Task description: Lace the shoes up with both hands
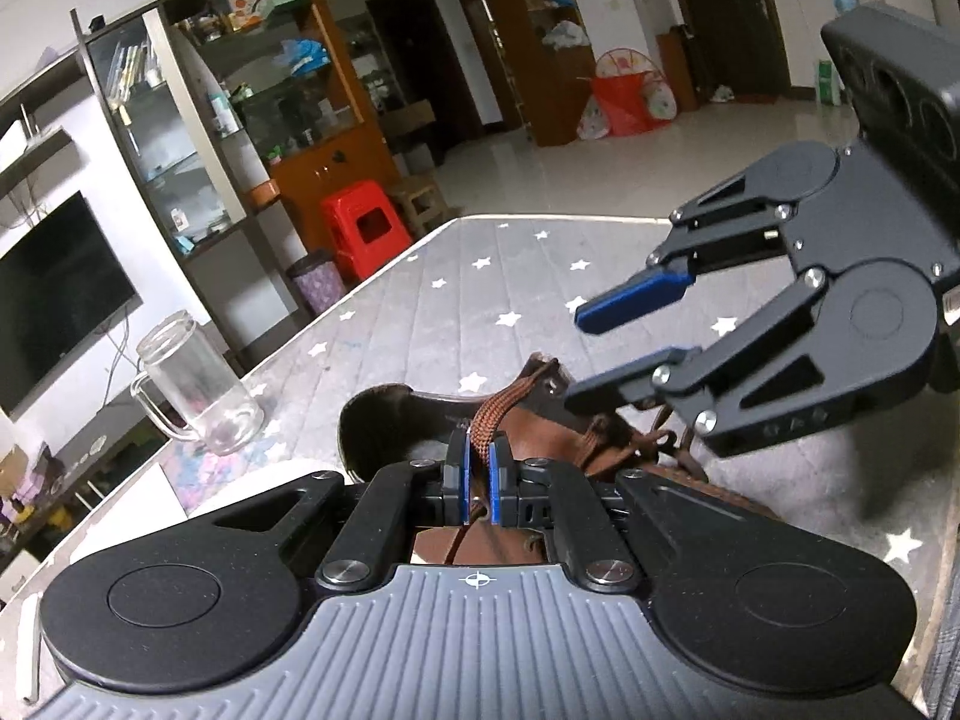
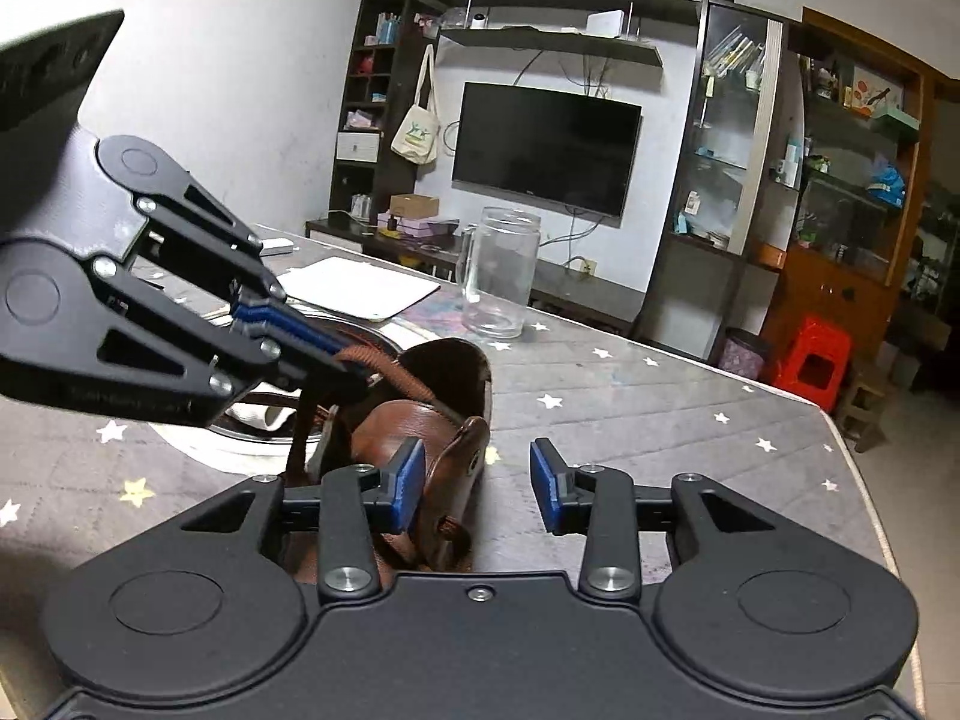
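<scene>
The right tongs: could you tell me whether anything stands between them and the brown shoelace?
Nothing visible does. The right tongs stand open beside the shoe; the shoelace, pinched by the left tongs, arcs free.

A clear glass mug (image 2: 499,273) stands upright on the star-patterned table cover (image 2: 630,408), at about eleven o'clock of it. White paper (image 2: 360,294) lies at ten o'clock. Beyond, a dark television (image 2: 546,150) hangs at twelve, a red stool (image 2: 813,360) at three.

Both tongs (image 1: 478,483) (image 2: 477,483) are matte black, silver-screwed, with blue pads (image 2: 545,483).
</scene>
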The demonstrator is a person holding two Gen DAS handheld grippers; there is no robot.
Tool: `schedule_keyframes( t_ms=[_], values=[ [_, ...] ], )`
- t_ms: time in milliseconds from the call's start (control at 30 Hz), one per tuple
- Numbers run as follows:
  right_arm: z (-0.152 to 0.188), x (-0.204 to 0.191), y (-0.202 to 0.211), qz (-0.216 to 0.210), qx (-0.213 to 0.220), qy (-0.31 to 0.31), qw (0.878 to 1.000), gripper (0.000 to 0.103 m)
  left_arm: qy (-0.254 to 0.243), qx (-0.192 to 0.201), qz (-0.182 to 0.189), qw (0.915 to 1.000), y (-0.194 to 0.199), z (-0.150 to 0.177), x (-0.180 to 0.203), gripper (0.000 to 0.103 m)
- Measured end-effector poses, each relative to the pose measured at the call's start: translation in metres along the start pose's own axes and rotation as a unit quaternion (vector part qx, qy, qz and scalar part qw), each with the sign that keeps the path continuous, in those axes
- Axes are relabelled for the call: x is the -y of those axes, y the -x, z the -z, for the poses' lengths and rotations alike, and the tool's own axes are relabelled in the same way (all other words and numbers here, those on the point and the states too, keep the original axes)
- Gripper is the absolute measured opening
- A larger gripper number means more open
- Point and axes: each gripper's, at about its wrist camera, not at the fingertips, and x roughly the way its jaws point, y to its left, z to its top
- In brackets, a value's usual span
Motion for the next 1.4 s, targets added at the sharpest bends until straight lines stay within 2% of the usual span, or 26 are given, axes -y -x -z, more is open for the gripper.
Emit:
schedule_keyframes(
  t_ms=[567,967,1400],
  values=[
    [0.005,0.01,0.002,0.003,-0.001,-0.027,1.0,0.044,-0.017,-0.015,-0.005,0.9997,-0.011,-0.001,-0.001,0.006],
    [0.003,0.012,0.0,0.004,-0.001,-0.031,1.0,0.044,-0.053,-0.034,-0.014,0.9979,-0.016,-0.008,0.007,0.006],
    [0.002,0.013,0.0,0.003,0.002,-0.034,0.999,0.044,-0.048,-0.037,-0.011,0.9981,-0.022,-0.008,0.006,0.006]
  ],
)
